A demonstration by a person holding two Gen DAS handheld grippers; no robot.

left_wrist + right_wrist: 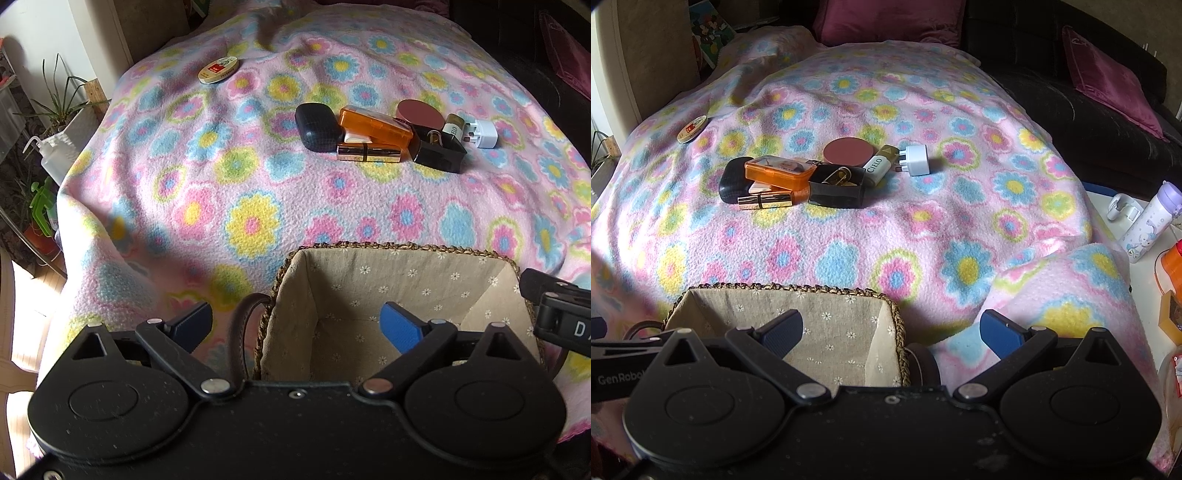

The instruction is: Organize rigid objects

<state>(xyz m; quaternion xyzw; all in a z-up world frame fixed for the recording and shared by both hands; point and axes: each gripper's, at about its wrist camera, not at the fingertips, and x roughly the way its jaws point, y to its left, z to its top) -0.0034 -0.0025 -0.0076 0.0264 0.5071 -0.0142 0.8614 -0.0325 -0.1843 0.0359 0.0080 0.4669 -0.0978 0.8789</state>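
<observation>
While spread wide, pinching nothing:
Left tongs (299, 325): astride the near-left wall of the lined basket (402, 248)
Right tongs (892, 330): astride its right rim
Ahead of both: clutter pile on the blanket, orange case (376, 127) topmost
Left view only: potted plant (55, 99)
Right view only: white bottle (1145, 221)

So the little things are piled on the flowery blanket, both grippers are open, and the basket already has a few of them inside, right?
Not quite: the basket is empty, only its daisy-print lining shows, as the left wrist view makes clear. The rest holds: the little things, such as the orange case and white plug, lie on the flowery blanket, and the left gripper and right gripper are open.
</observation>
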